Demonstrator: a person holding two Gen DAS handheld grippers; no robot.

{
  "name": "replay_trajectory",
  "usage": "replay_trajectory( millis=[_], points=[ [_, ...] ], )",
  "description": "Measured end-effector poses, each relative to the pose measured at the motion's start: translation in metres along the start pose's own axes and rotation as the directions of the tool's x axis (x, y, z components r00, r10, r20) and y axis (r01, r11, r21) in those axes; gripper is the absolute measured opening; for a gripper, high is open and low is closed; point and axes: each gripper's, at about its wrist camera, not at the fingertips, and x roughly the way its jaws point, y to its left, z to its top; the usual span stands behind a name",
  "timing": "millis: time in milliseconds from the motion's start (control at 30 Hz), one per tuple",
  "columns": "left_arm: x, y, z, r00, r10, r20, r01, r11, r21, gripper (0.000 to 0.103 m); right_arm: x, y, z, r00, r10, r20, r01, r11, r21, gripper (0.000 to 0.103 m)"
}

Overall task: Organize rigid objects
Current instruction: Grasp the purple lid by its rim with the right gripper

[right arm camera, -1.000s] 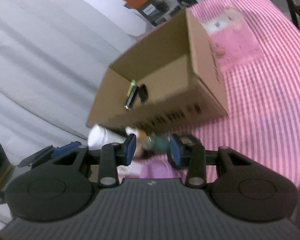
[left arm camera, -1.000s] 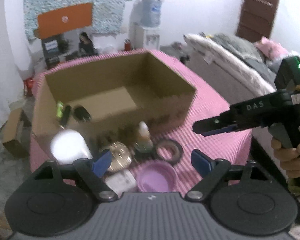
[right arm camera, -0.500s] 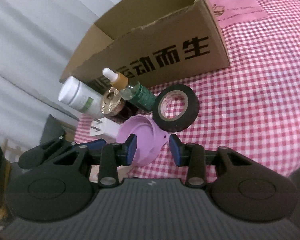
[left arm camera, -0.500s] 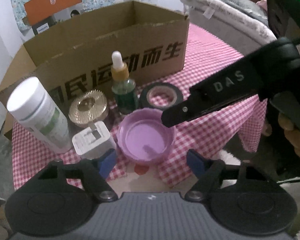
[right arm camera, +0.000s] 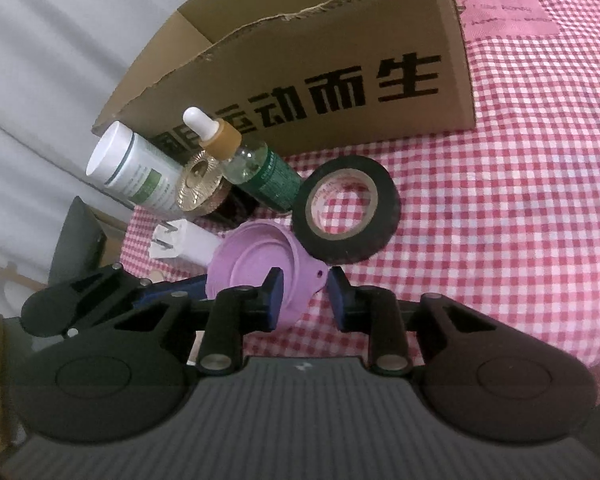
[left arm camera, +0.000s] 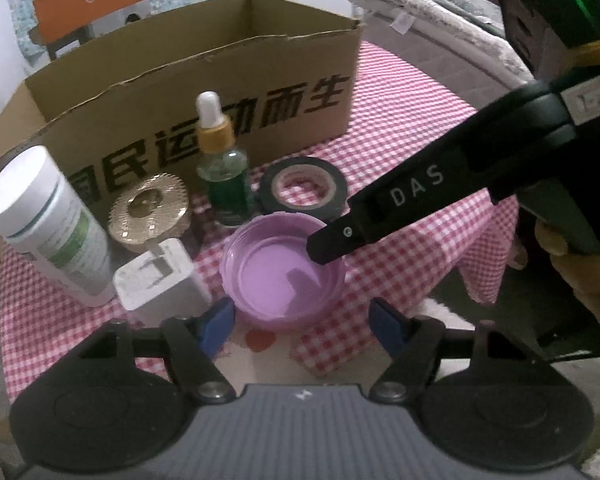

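A purple lid (left arm camera: pixel 280 276) lies open side up near the front edge of the checked tablecloth. My right gripper (right arm camera: pixel 304 298) is closing on its right rim: one pad sits inside the purple lid (right arm camera: pixel 260 260), the other outside its wall, both touching it. From the left wrist view its black finger (left arm camera: pixel 340 236) reaches in over that rim. My left gripper (left arm camera: pixel 300 322) hangs open just in front of the lid, with nothing between its pads. Behind stands an open cardboard box (left arm camera: pixel 204 92).
Before the box stand a white bottle (left arm camera: pixel 48 220), a gold ribbed disc (left arm camera: pixel 150 212), a white charger plug (left arm camera: pixel 156 276), a green dropper bottle (left arm camera: pixel 224 160) and a black tape roll (left arm camera: pixel 304 188). The tape roll (right arm camera: pixel 346 216) touches the lid. A bed lies at the right.
Both grippers came down to the objects at the table's front. The right jaws narrowed around the purple lid's rim. The left jaws narrowed slightly and stayed off everything.
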Motion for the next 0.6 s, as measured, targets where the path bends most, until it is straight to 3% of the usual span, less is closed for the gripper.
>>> replay_trajectory(
  millis=[133, 300, 600],
  points=[
    [0.002, -0.011, 0.001, 1.0, -0.019, 0.001, 0.019, 0.999, 0.032, 0.074, -0.011, -0.008, -0.005, 1.0, -0.019, -0.006, 0.019, 1.0, 0.007, 0.024],
    [0.002, -0.009, 0.003, 0.999, 0.032, 0.009, -0.032, 0.998, 0.053, 0.08, -0.017, -0.013, -0.008, 1.0, -0.018, -0.009, 0.018, 1.0, 0.02, 0.025],
    [0.017, -0.002, 0.007, 0.999, 0.05, -0.007, -0.05, 0.998, 0.032, 0.08, -0.012, -0.007, -0.005, 0.999, -0.021, -0.024, 0.021, 1.0, 0.008, 0.026]
  ],
)
